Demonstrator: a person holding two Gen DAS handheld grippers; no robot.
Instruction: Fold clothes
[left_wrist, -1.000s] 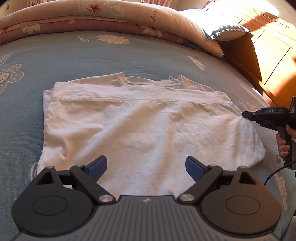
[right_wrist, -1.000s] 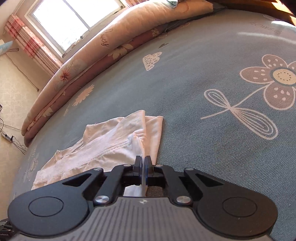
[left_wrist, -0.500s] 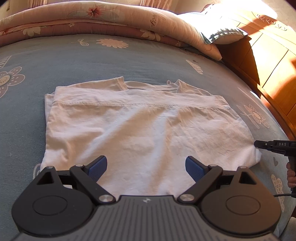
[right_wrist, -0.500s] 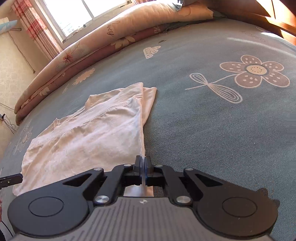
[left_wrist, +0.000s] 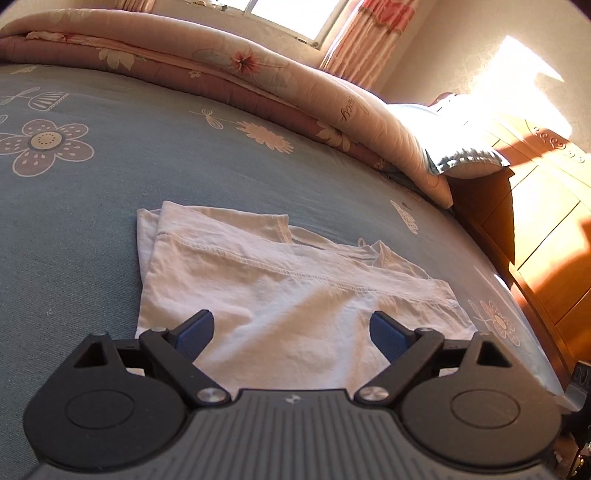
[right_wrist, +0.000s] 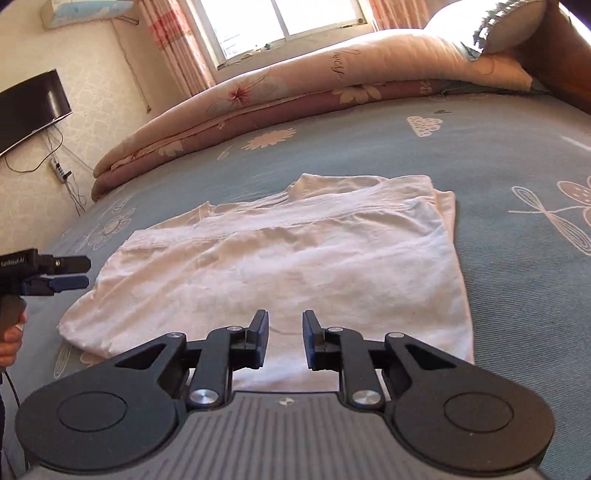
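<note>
1. White cotton, the shirt, is lying folded once on the blue flowered bed, its stitched hem running across the far part of the top layer and a sleeve and the collar peeking out beyond it.
2. What has just changed: a second ago my right gripper was pinched shut on the shirt's edge; now its jaws are opening, nothing is between the pads, and the cloth is lying free below them. I am reading that as the fold being laid down and released.
3. My left gripper is hanging spread wide over the near edge of the shirt, as it was a second ago, holding nothing. From the right wrist view I am seeing it side-on at the shirt's left corner, with a hand on its handle.
4. For the task, I am judging one fold done and another due, most likely across the width, so both grippers are needing fresh holds on corners.
5. Around the work: a rolled floral quilt is lying along the far side of the bed, well apart from the shirt, with a pillow at its end against the wooden headboard.
6. Nothing is standing in the way on the bed; wrinkles in the top layer are the only nuisance I am seeing.
</note>
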